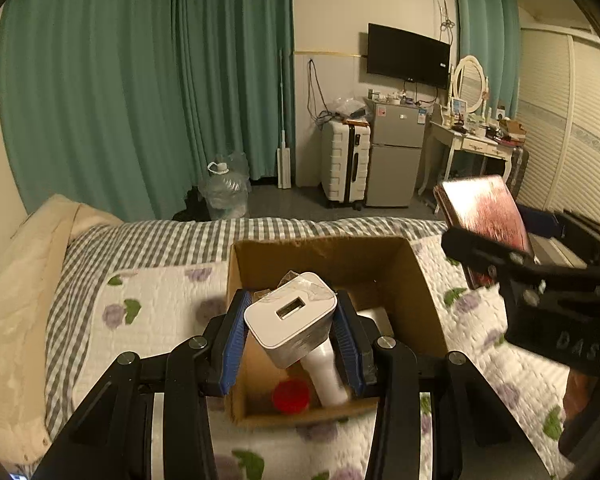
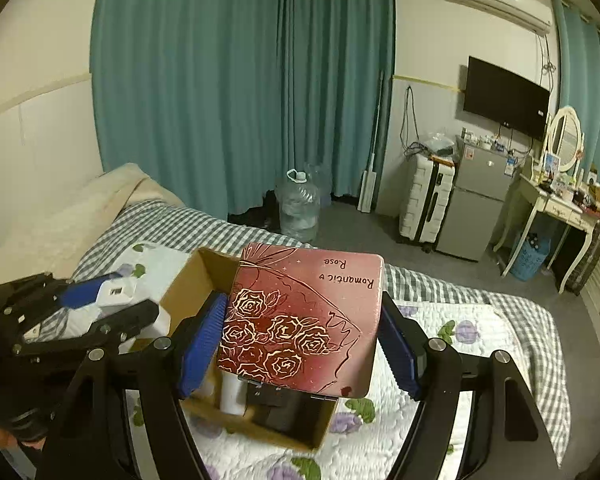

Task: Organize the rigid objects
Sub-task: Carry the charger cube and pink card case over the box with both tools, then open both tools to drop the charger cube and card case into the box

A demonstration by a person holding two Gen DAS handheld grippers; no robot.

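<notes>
The left tongs, ribbed blue pads on black arms, were clenched on a smooth white charger block, its USB slot facing up toward the camera, above an open cardboard box on the quilted floral bed. The right tongs grasped a flat, square, rounded-corner pink tin embossed with roses, its lid tilted toward the camera, over the same box.

Charger white. Tin lid pink-to-dark-red, cream rose outlines, black lettering. Box brown cardboard; red cap at its 6 o'clock. Bed quilt white, purple flowers, green leaves; grey-white gingham border. Curtains teal.
</notes>
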